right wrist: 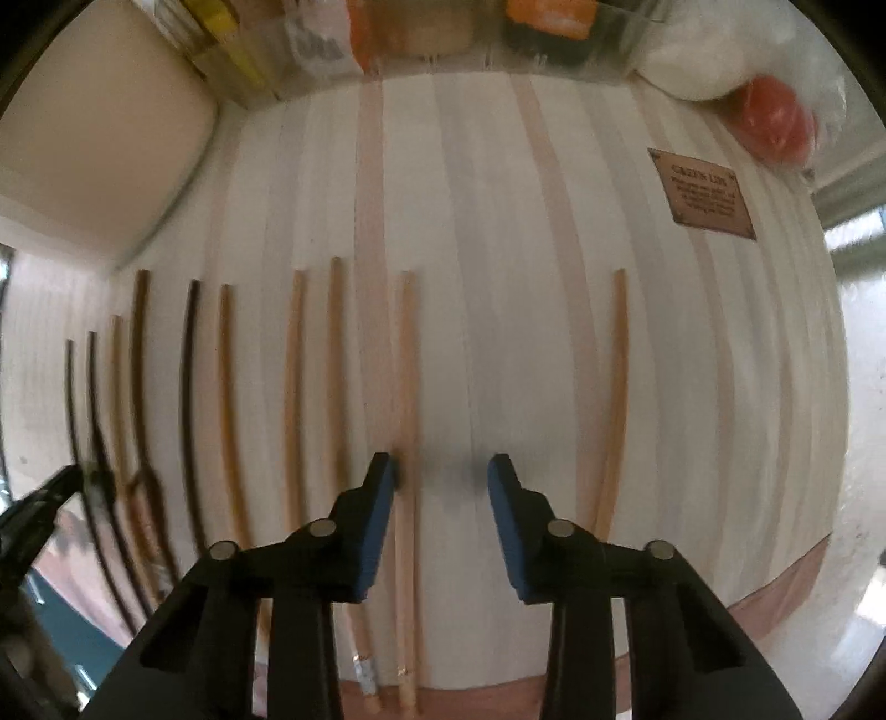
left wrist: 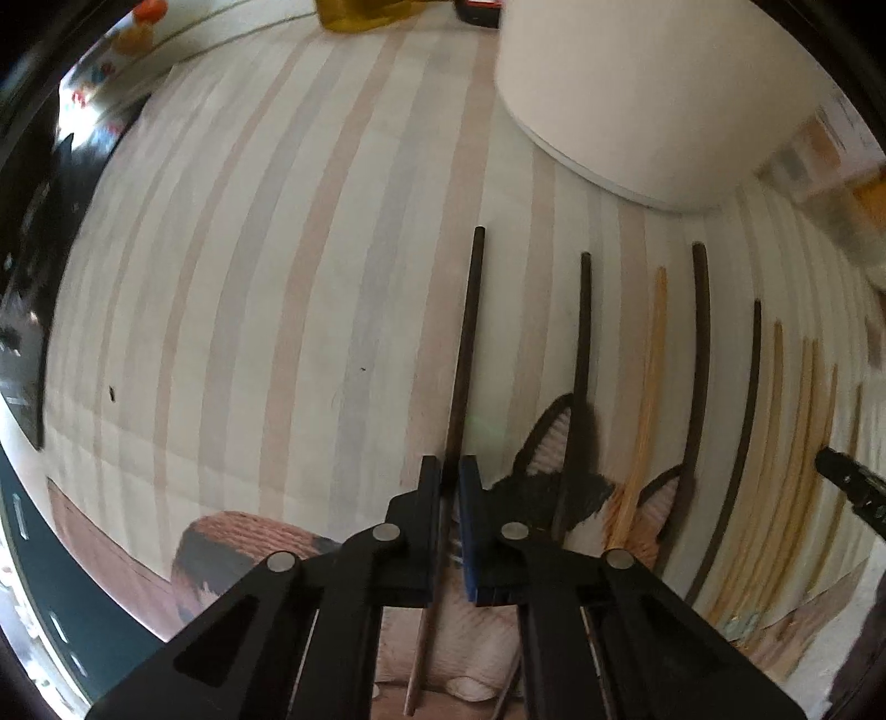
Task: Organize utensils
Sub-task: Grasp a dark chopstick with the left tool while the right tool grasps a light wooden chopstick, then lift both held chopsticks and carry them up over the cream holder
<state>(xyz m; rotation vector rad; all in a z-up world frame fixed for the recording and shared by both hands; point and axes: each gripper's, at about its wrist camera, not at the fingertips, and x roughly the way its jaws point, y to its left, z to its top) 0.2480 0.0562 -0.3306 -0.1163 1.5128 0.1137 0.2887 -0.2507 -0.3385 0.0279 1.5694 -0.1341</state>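
Observation:
Looking down the left wrist view, my left gripper (left wrist: 449, 464) is shut on a dark chopstick (left wrist: 470, 310) that lies on the striped mat (left wrist: 249, 304). Three more dark chopsticks (left wrist: 582, 332) and several pale bamboo chopsticks (left wrist: 653, 354) lie in parallel to its right. In the right wrist view, my right gripper (right wrist: 443, 471) stands open low over the mat (right wrist: 498, 249). A pale bamboo chopstick (right wrist: 407, 360) runs between its fingers, close against the left pad (right wrist: 382, 498). Other pale chopsticks (right wrist: 296, 360) and dark chopsticks (right wrist: 191, 360) lie to the left, and one pale chopstick (right wrist: 617, 376) to the right.
A white container (left wrist: 637, 99) stands at the far edge of the mat, also in the right wrist view as the white container (right wrist: 99, 138). Jars and packets (right wrist: 387, 39) line the back. A red item in a plastic bag (right wrist: 775, 122) and a brown label (right wrist: 700, 188) sit far right.

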